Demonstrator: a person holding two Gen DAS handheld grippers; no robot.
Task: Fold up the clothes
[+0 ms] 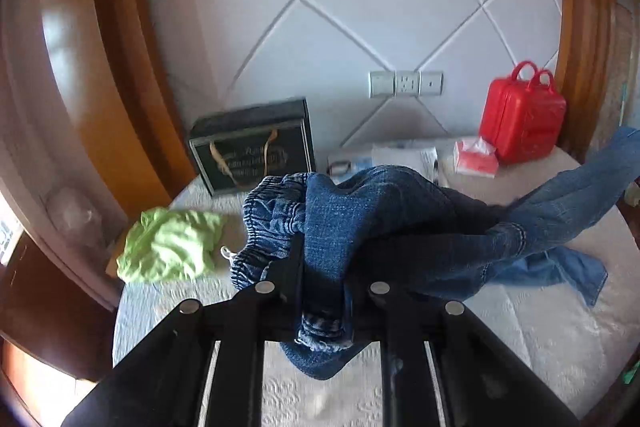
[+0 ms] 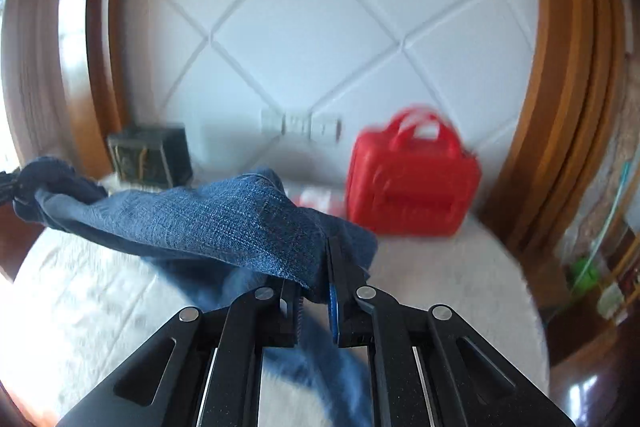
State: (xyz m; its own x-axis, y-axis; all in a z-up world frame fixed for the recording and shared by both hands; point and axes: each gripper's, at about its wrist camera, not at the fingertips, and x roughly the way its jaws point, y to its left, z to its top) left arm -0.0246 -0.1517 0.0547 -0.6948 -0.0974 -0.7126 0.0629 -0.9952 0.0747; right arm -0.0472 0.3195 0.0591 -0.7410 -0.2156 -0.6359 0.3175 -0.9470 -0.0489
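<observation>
At the bed's (image 1: pixel 520 327) left edge a crumpled lime-green garment (image 1: pixel 172 245) lay loose on the pale quilted cover. Just right of it, the left hand-held gripper (image 1: pixel 322 291) was clamped on denim near the gathered elastic waistband (image 1: pixel 272 219) of a pair of blue jeans (image 1: pixel 380 211), a frayed bit of cloth hanging out below the closed jaws. From there the jeans ran rightward, their long axis roughly along the bed's width, one leg (image 1: pixel 580 187) rising toward the right edge. The right hand-held gripper (image 2: pixel 316 301) pinched that far stretch of denim (image 2: pixel 208 219), jaws nearly together on the fabric. Both ends were lifted, so the cloth sagged between the two grips above the cover, with a lower portion (image 1: pixel 560 267) trailing on it. Judging from this, any fold turns on bringing one held end toward the other along that left-to-right axis; the waistband sat nearer the left hand. Behind, by the headboard, stood a dark gift bag (image 1: pixel 252 143) and a red case (image 1: pixel 520 119).
</observation>
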